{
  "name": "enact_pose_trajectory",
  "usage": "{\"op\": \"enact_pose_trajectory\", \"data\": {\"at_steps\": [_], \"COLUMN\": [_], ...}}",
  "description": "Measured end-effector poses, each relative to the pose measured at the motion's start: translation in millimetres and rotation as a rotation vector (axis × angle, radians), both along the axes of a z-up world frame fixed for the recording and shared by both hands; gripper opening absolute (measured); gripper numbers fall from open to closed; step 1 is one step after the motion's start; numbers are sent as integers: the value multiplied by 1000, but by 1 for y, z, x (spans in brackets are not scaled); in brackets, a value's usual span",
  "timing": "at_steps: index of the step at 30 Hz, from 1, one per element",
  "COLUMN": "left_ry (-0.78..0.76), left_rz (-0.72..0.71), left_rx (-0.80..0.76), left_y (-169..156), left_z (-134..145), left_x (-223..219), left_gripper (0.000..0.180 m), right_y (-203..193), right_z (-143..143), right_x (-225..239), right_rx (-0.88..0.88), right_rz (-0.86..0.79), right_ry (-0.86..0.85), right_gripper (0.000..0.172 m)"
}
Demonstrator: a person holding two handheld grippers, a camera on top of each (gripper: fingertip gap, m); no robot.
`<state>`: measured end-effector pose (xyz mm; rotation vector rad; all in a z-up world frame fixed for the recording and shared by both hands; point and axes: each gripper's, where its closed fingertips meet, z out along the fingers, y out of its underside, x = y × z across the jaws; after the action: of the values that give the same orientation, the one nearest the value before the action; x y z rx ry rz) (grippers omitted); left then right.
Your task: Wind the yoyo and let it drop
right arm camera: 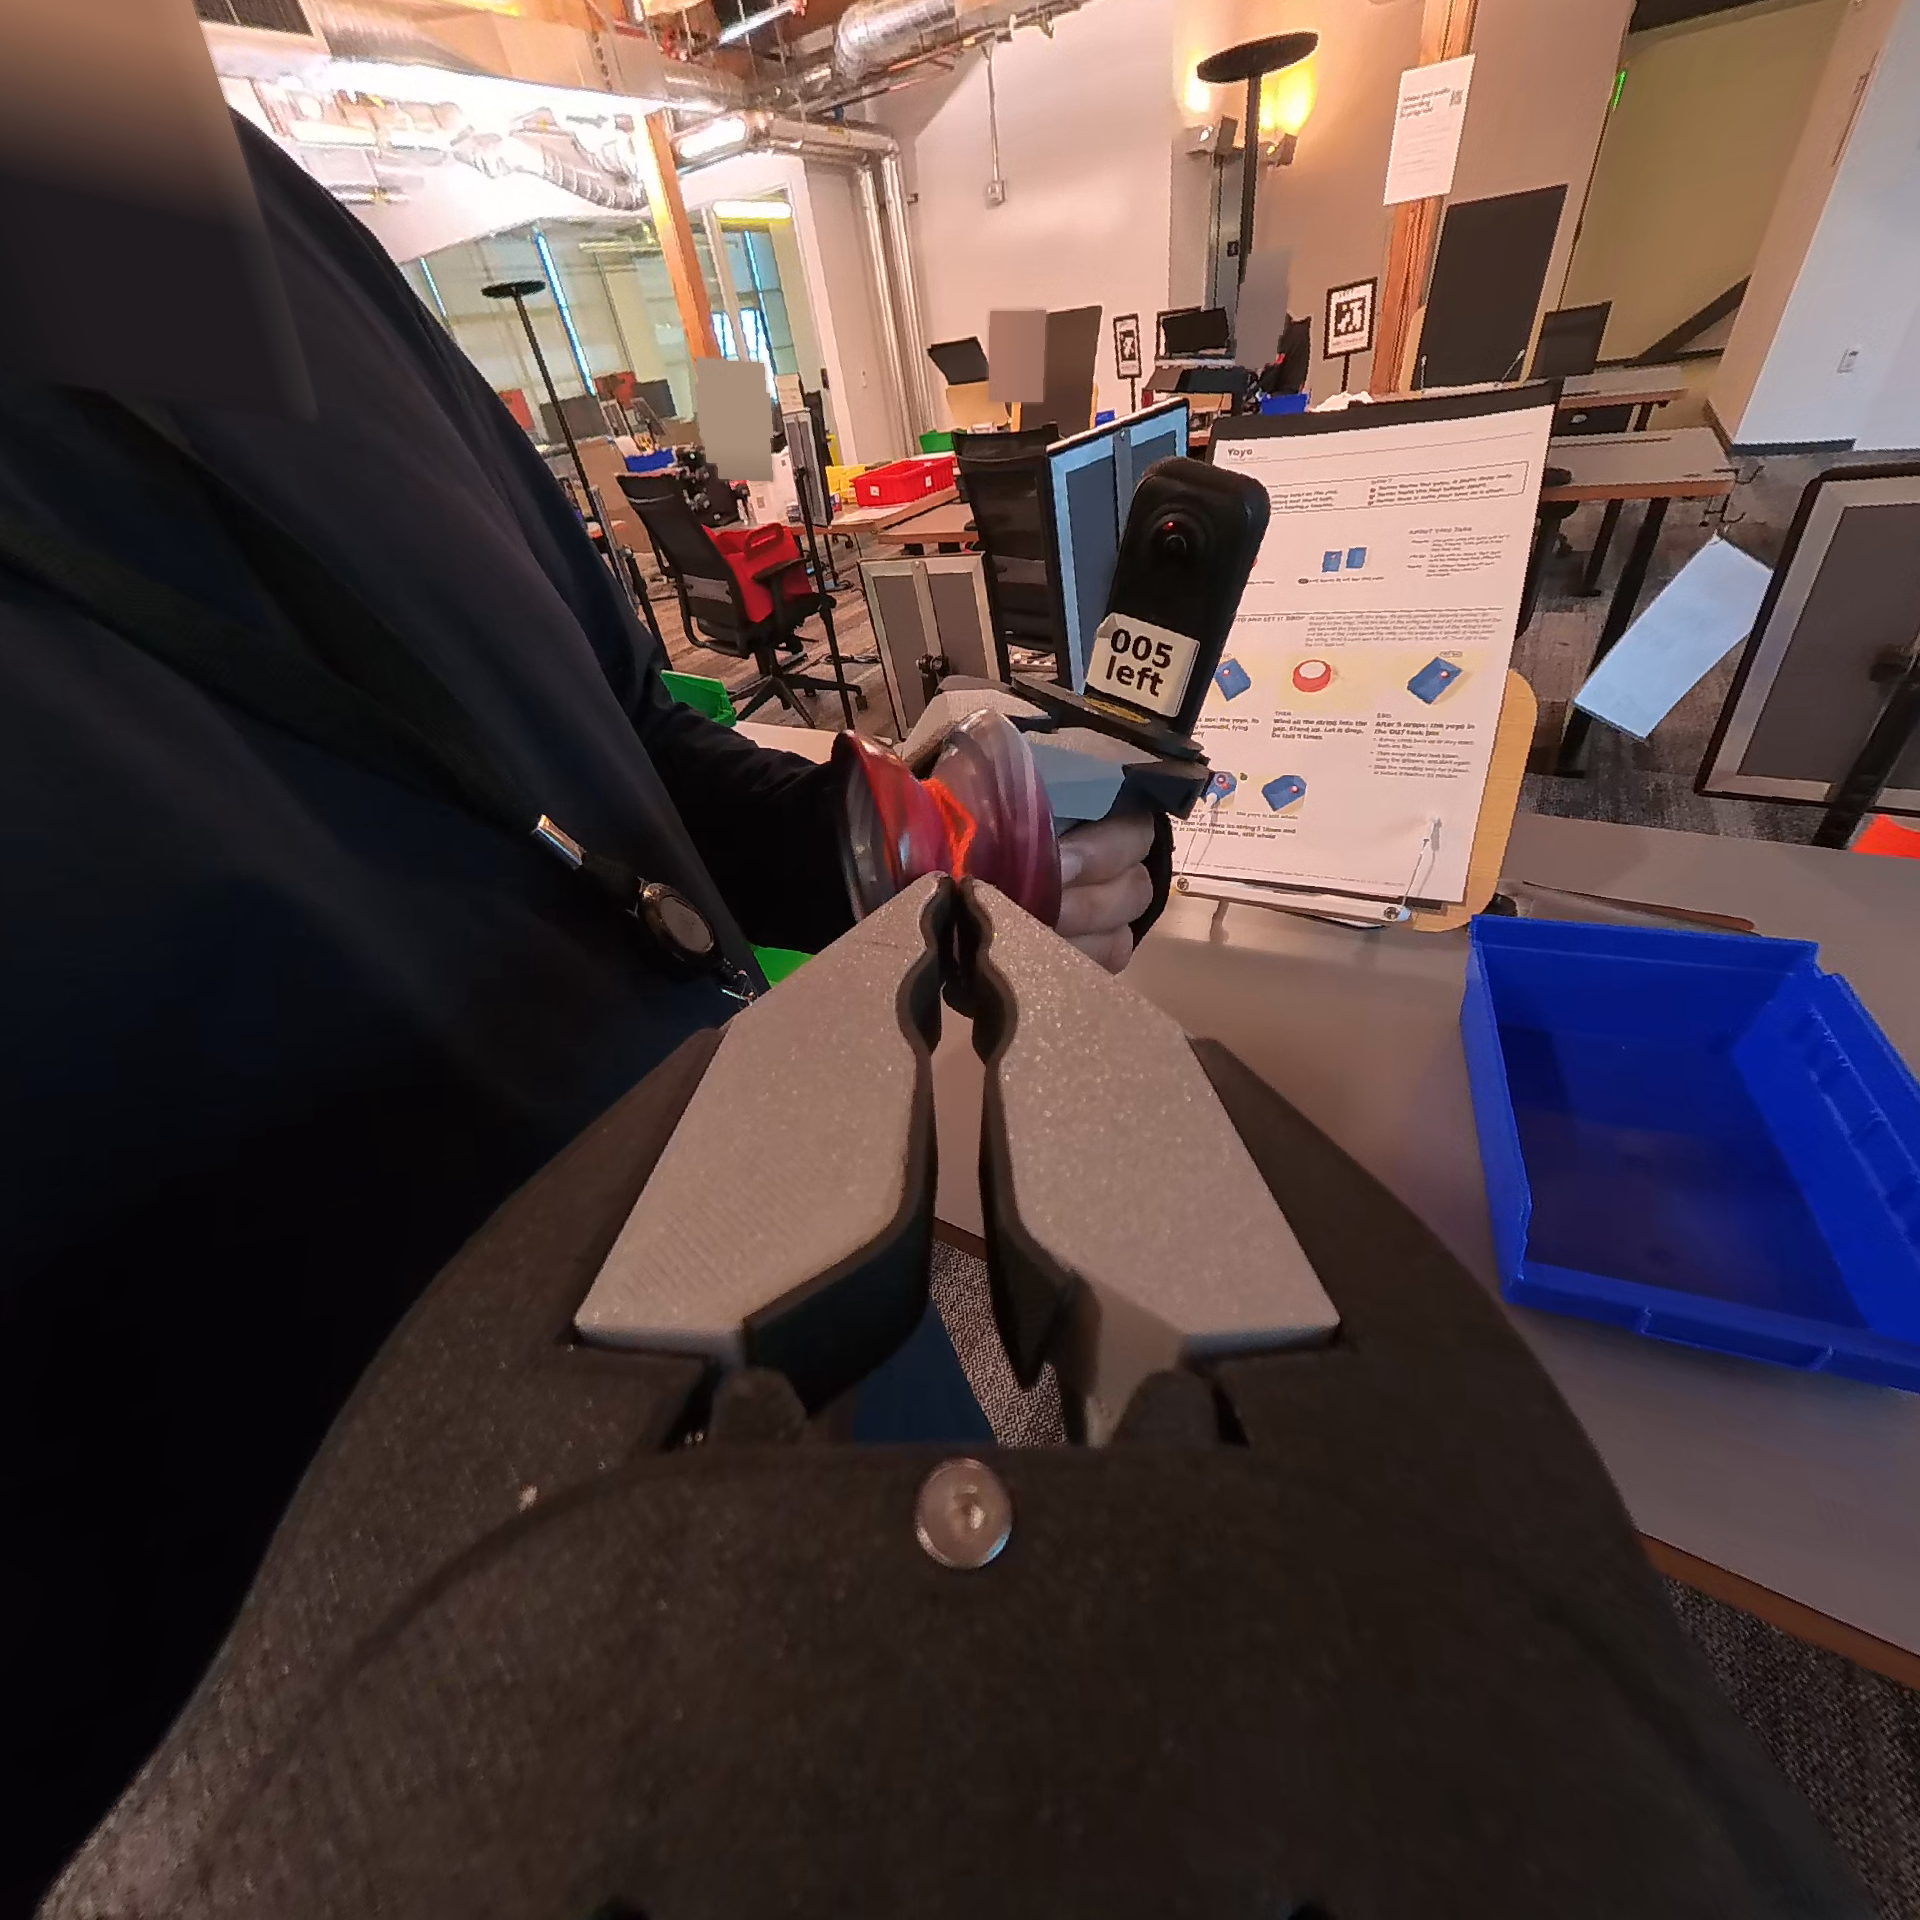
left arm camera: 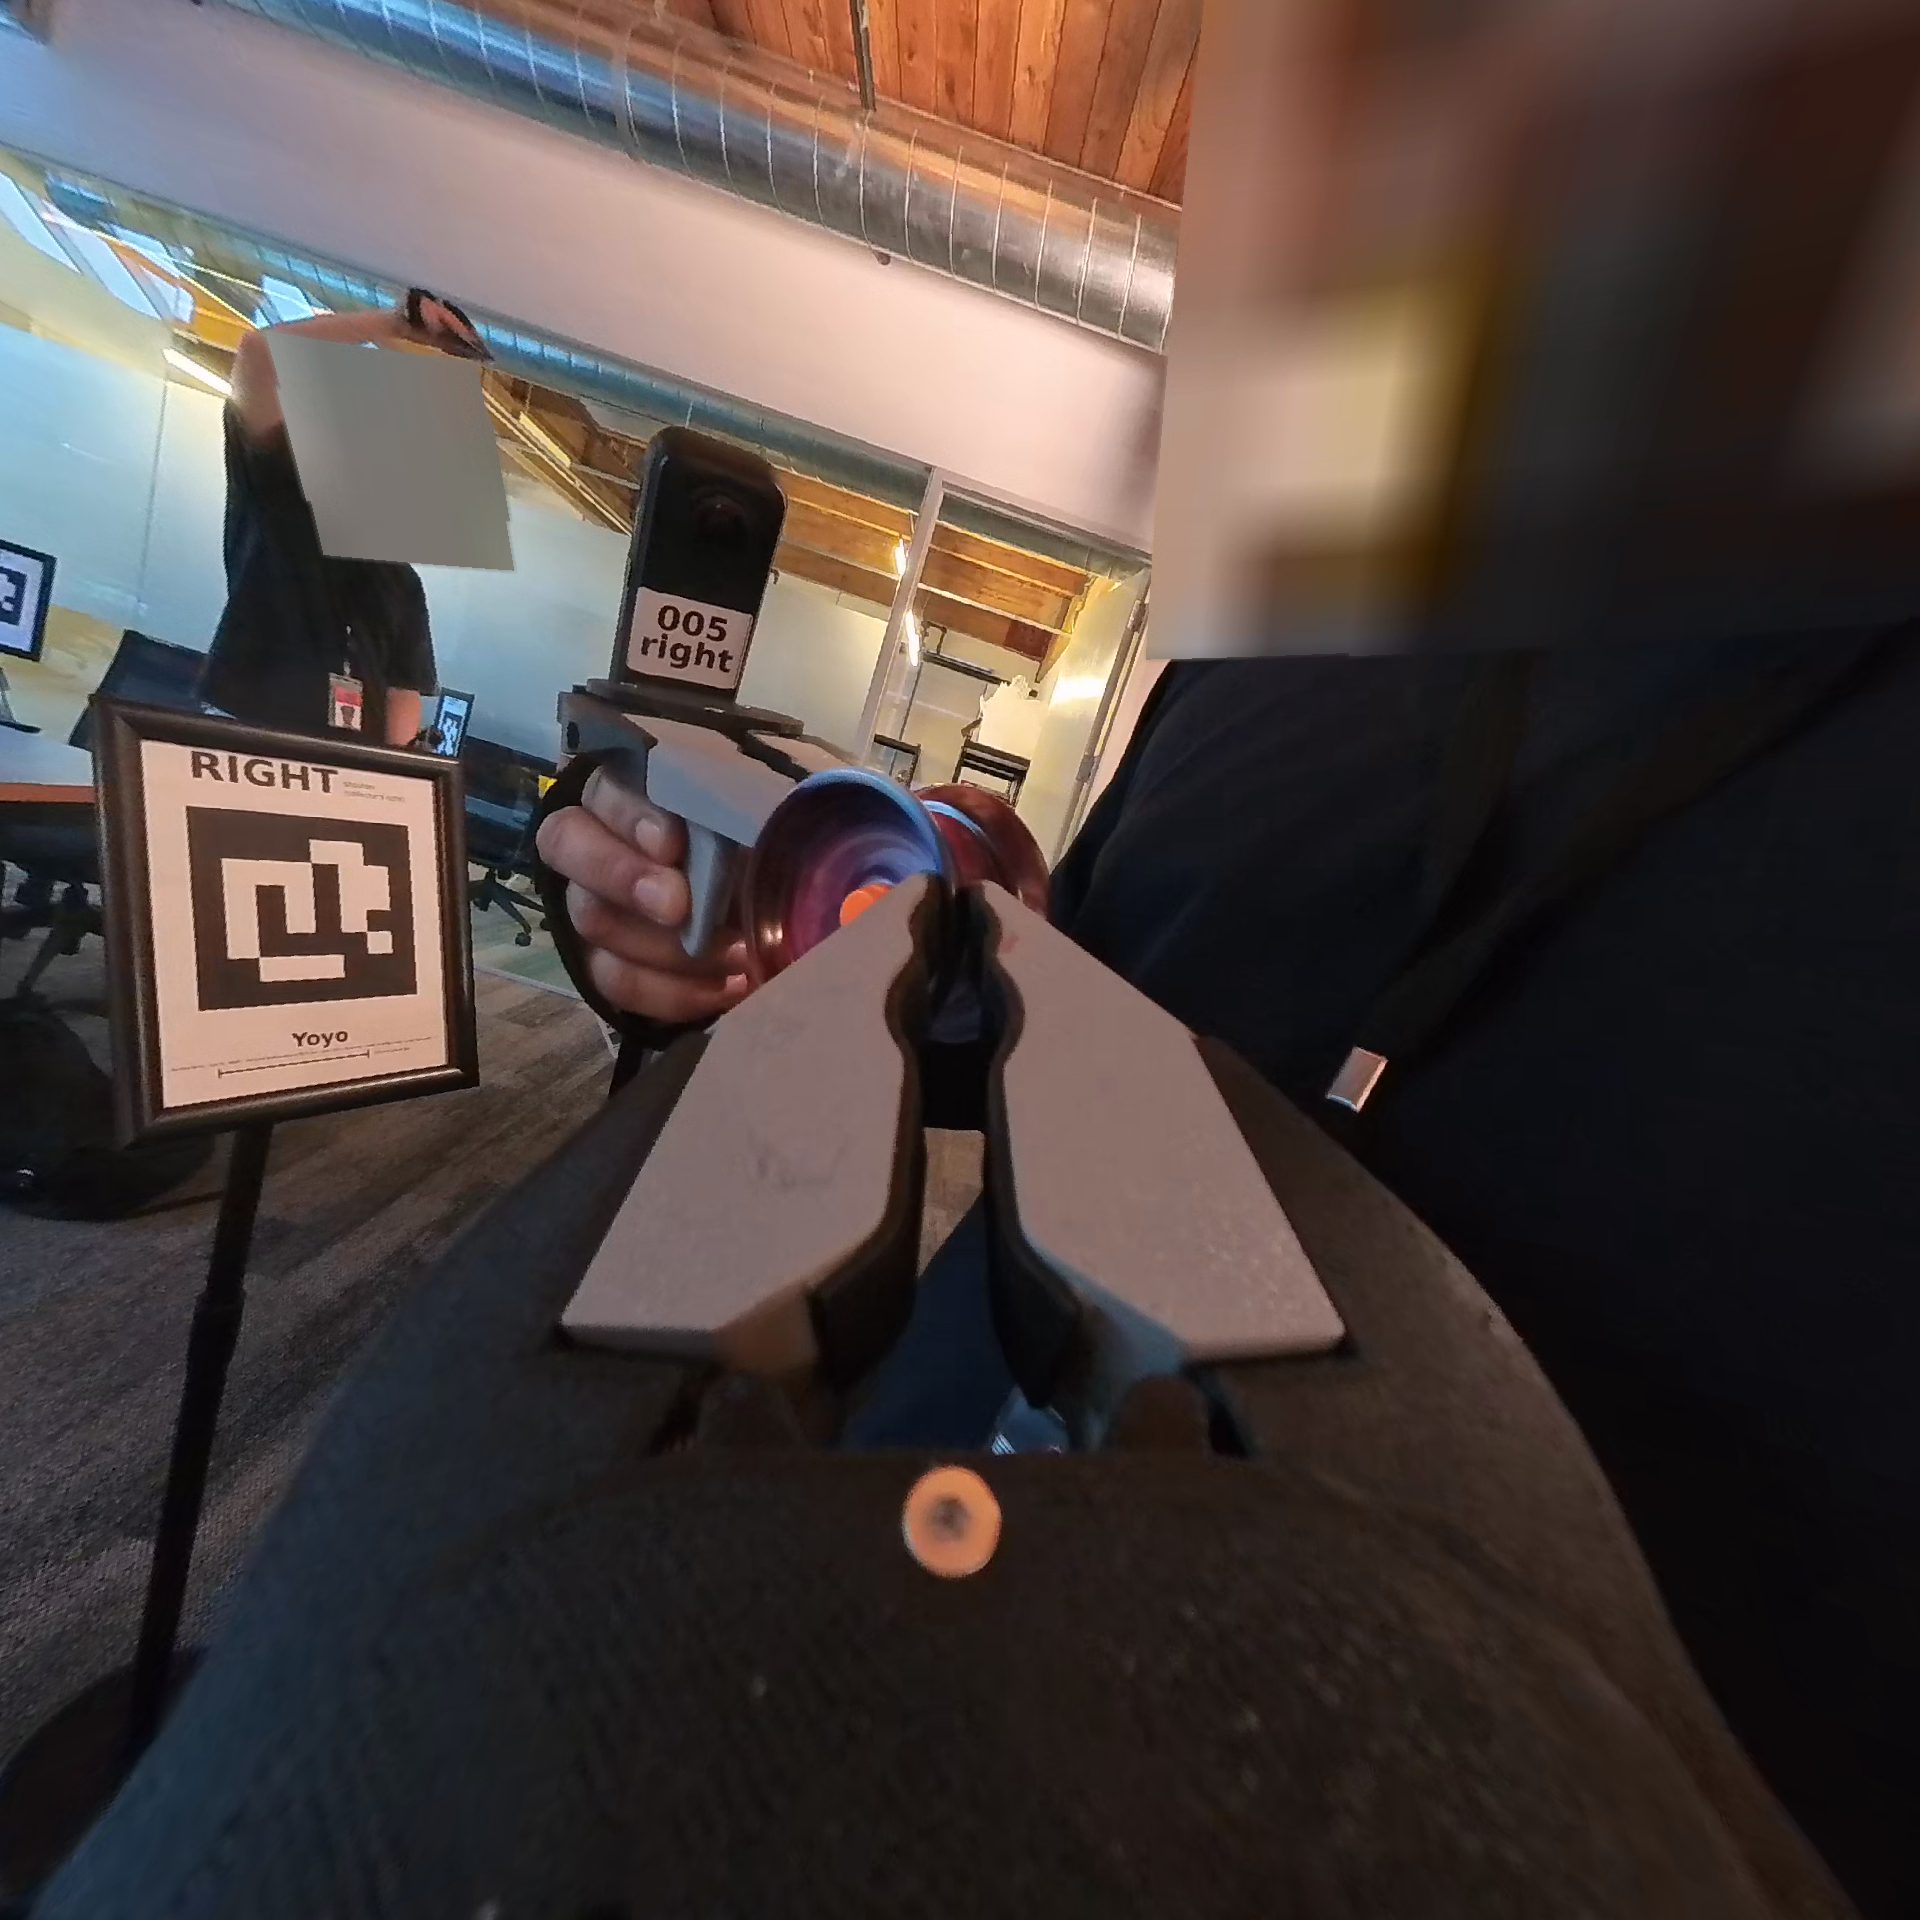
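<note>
The glossy red-and-purple two-disc yoyo hangs in the air left of the blue plastic bin, axle roughly level, discs facing sideways, w/ orange string bunched in the groove. Left gripper is clamped on the yoyo's rim. Right gripper is closed, tips at the string just below the groove.

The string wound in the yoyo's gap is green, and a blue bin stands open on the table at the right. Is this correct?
Not quite. The string in the gap of the yoyo is orange, not green; the right wrist view shows it. The rest holds: the blue bin stands open on the table at the right.
</note>
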<state>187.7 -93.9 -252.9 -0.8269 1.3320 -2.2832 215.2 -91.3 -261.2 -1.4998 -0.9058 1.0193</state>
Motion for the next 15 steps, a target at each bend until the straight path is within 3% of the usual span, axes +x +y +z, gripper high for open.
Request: {"op": "enact_pose_trajectory", "data": {"at_steps": [15], "left_ry": [-7], "left_rz": [27], "left_rx": [-1], "left_y": [4], "left_z": [5], "left_x": [1], "left_gripper": [1], "right_y": [1], "right_z": [4], "right_x": [4], "right_rx": [20], "right_rz": [-18], "right_ry": [0], "right_gripper": [0]}}
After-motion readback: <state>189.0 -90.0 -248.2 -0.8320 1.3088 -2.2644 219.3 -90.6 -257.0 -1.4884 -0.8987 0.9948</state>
